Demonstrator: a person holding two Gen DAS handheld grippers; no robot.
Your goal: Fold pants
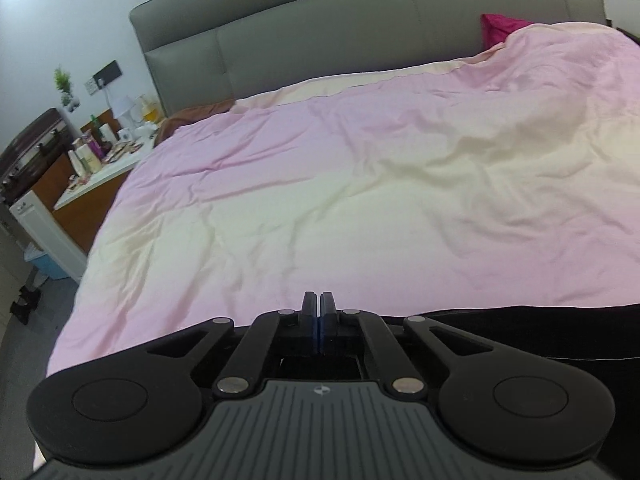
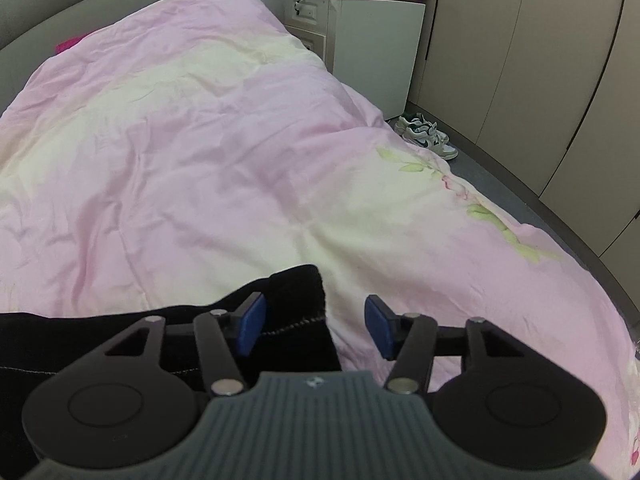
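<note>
Black pants (image 2: pixel 120 332) lie on the pink and cream duvet (image 2: pixel 200 140) at the near edge of the bed. In the right wrist view my right gripper (image 2: pixel 316 326) is open just above the pants' right end, whose stitched hem sits between its blue pads (image 2: pixel 252 322). In the left wrist view my left gripper (image 1: pixel 319 310) is shut with its fingers pressed together and nothing visible between them. The pants (image 1: pixel 540 332) show as a dark strip to its right, partly hidden behind the gripper body.
A grey padded headboard (image 1: pixel 320 40) runs along the far side. A cluttered bedside desk (image 1: pixel 92 160) stands left of the bed. A white cabinet (image 2: pixel 372 48), wardrobe doors (image 2: pixel 520 60) and a pair of sneakers (image 2: pixel 428 136) on the floor are to the right.
</note>
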